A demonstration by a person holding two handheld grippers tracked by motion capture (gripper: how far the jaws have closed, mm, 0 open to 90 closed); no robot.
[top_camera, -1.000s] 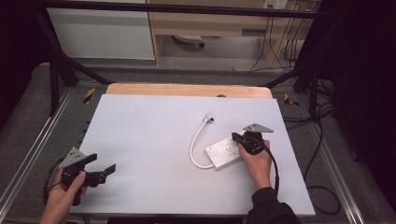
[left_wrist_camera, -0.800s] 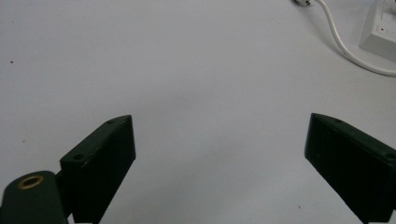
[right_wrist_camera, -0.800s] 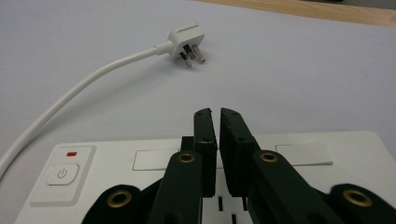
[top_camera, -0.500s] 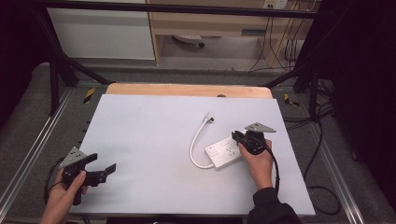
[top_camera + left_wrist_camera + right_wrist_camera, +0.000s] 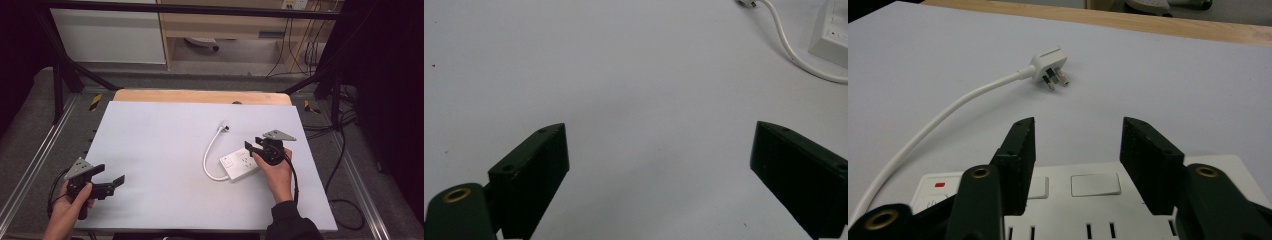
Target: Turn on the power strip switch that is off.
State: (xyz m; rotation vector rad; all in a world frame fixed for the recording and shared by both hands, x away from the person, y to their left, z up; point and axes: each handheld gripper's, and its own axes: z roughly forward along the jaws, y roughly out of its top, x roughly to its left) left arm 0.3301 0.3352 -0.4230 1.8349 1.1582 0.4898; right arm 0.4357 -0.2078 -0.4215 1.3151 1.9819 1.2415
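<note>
The right gripper (image 5: pixel 254 148) hovers over the power strip (image 5: pixel 240 165), at four o'clock on the table (image 5: pixel 150 140), its jaws just opened, nothing between them. Next, likely reach toward the plug (image 5: pixel 1049 67) at twelve o'clock. The left gripper (image 5: pixel 111 175), spread and empty, hasn't moved.

Even overhead light on the pale table (image 5: pixel 165 150); dark surroundings from 9 through 3 o'clock. Soft shadows beneath black jaws. Gripper views slightly soft; near jaws out of focus at 6 o'clock.
</note>
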